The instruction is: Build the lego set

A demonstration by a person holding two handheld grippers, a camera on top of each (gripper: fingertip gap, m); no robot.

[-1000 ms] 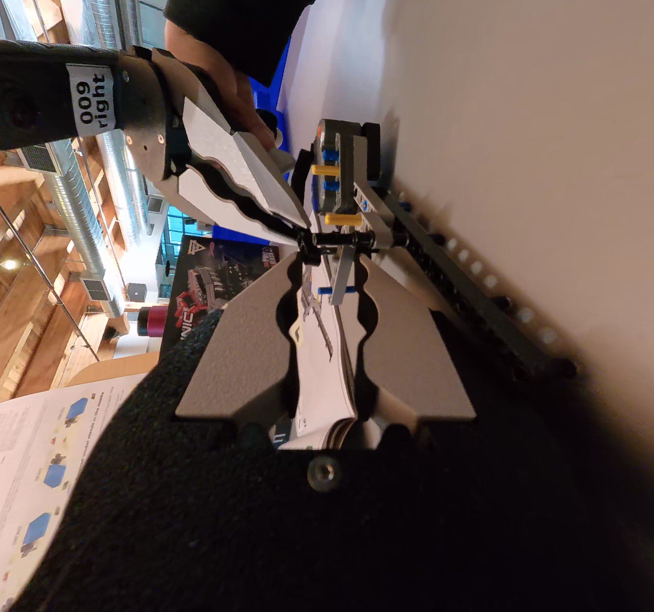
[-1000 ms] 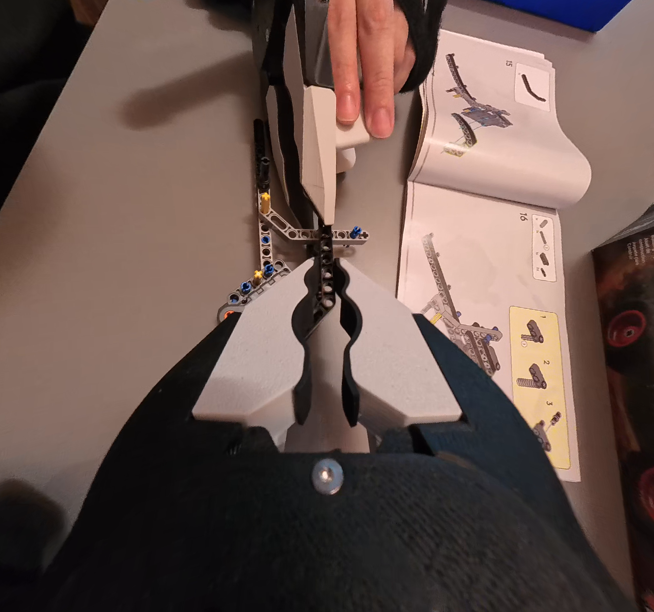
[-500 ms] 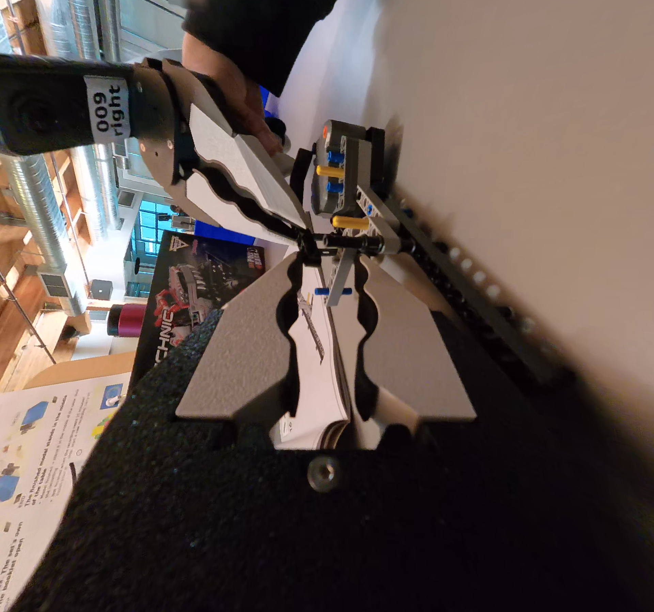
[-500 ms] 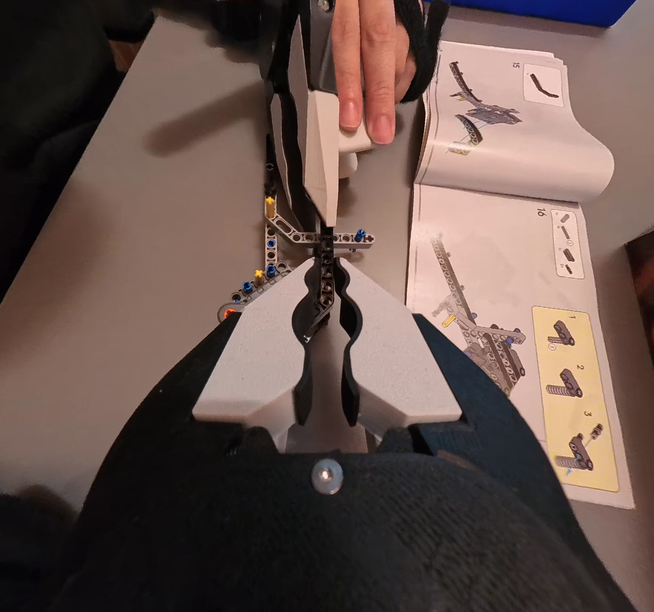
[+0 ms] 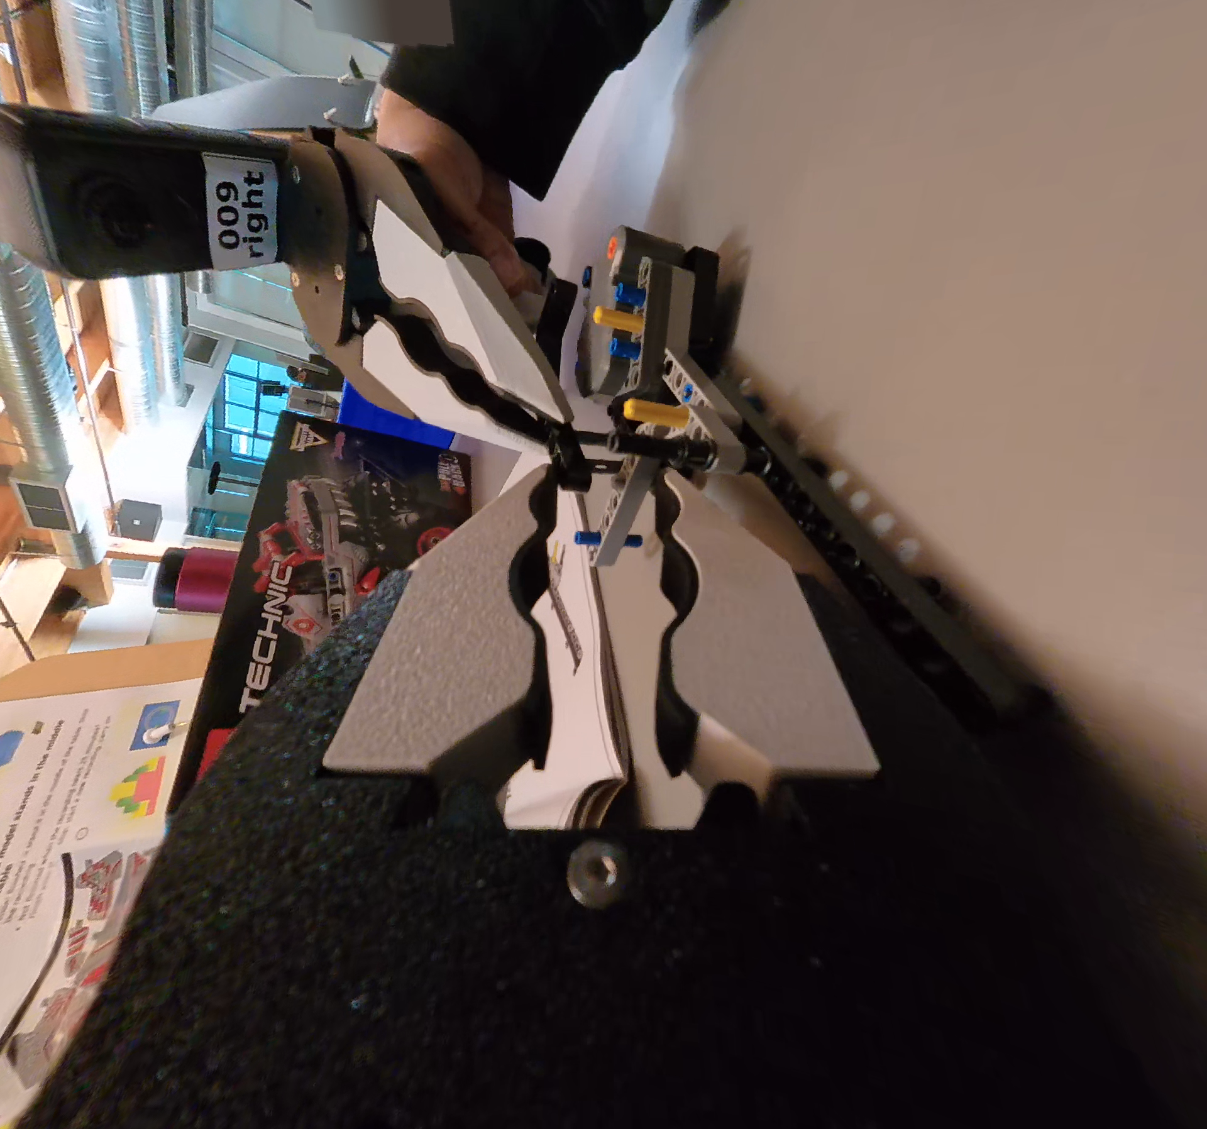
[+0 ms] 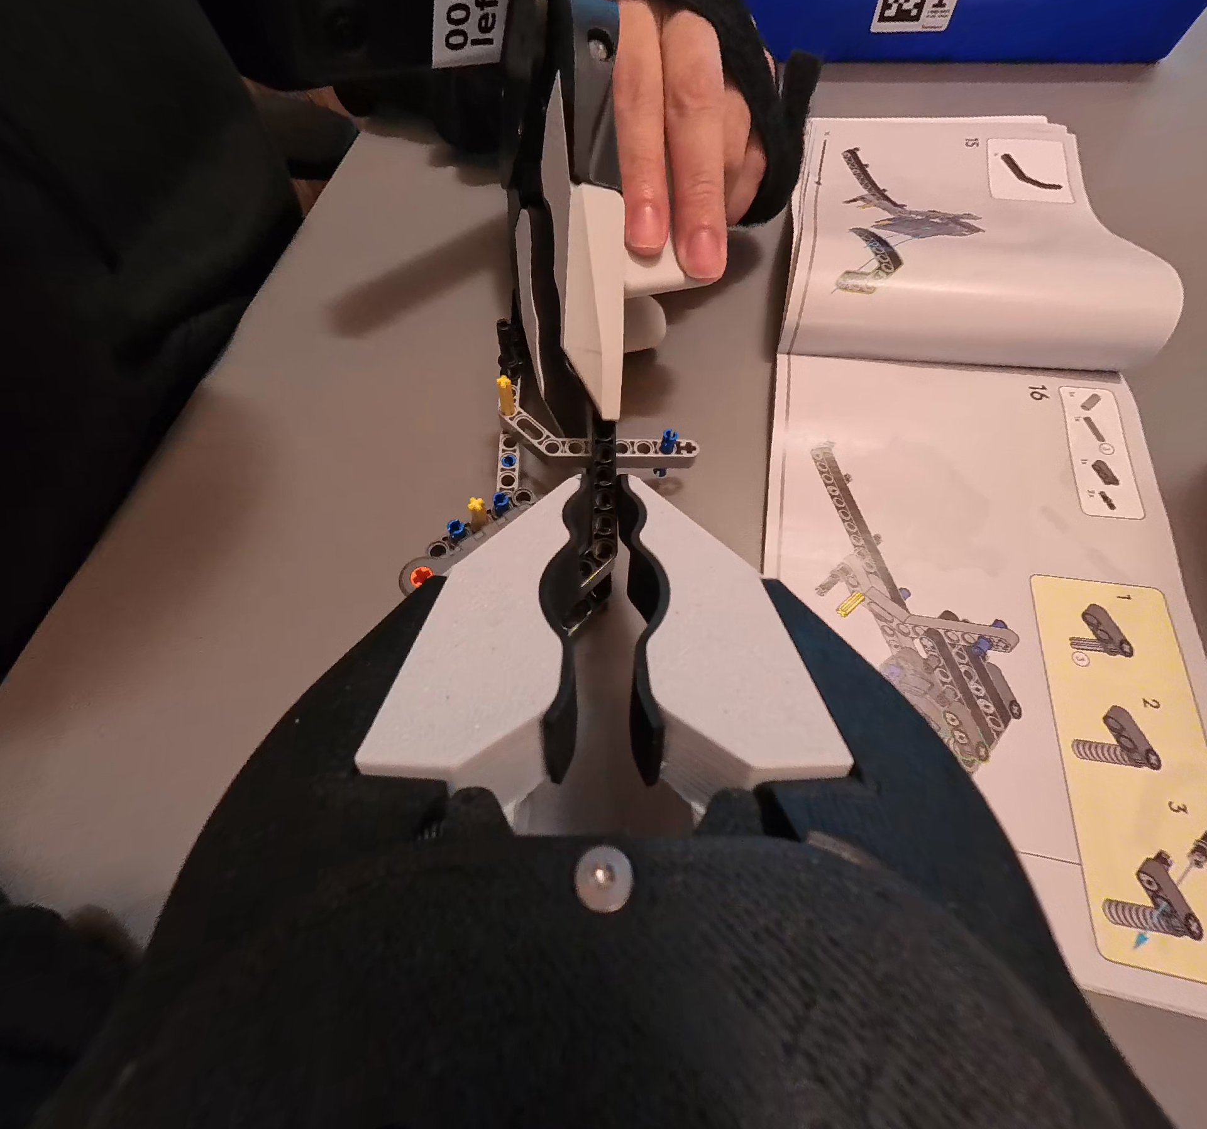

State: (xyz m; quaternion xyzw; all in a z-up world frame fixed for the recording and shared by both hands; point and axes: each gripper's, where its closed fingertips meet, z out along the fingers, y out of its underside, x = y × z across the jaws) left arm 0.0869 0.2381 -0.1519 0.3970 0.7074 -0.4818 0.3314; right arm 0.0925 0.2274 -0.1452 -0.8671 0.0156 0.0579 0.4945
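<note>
- Right gripper (image 6: pixel 604 484): pale grey wedge fingers with wavy black pads, black textured body behind, one silver screw
- Left gripper (image 5: pixel 604 484): same build
- Hand (image 6: pixel 686 137) behind the fingers wears a black fingerless glove; black sleeve

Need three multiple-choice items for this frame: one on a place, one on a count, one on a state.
1. In the right wrist view, the open instruction booklet lies where?
A. right of the grey assembly
B. left of it
C. on top of it

2. How many yellow pins stand in the grey assembly?
A. one
B. two
C. four

3. The right gripper is:
A. open and empty
B. shut on the black beam
C. shut on the booklet

Key:
1 A: the instruction booklet lies right of the grey assembly.
2 B: two yellow pins show.
3 B: the right gripper has the black beam pinched between its fingers.
</note>
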